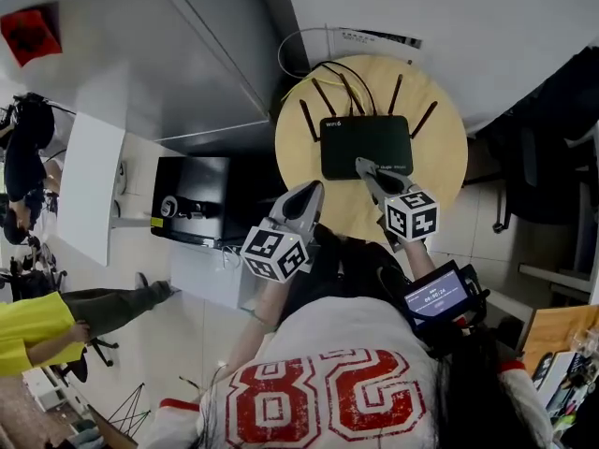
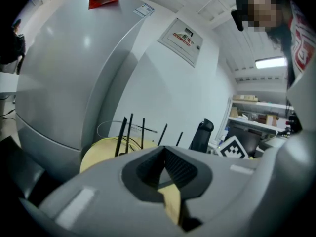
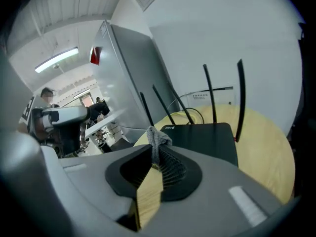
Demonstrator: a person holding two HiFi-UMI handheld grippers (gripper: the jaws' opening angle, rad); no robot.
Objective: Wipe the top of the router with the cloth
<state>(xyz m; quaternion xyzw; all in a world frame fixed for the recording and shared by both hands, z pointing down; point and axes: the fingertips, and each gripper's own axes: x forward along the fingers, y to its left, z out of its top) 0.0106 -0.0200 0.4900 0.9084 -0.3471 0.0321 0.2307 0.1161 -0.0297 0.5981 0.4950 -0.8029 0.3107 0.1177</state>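
Grey knitted cloth [image 3: 157, 138], pinched in the right tool [image 1: 372, 172], hangs at the near edge of the flat black router [image 1: 365, 143] on the round wooden worktop [image 1: 445, 152]; the left tool [image 1: 307, 197], closed empty, is farther off.

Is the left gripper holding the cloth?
No, the cloth is pinched in the right gripper, while the left gripper is shut and empty.

Before you, a round pale wooden table [image 1: 447, 157] stands against a plain white wall [image 1: 449, 17]. To your left rises a tall grey metal cabinet [image 1: 187, 54] with a red label [image 1: 31, 34] on it. The floor is pale tile [image 1: 192, 321]. A long fluorescent ceiling lamp [image 2: 270, 62] glows overhead. A black office chair [image 2: 202, 132] sits just beyond the table's far edge.
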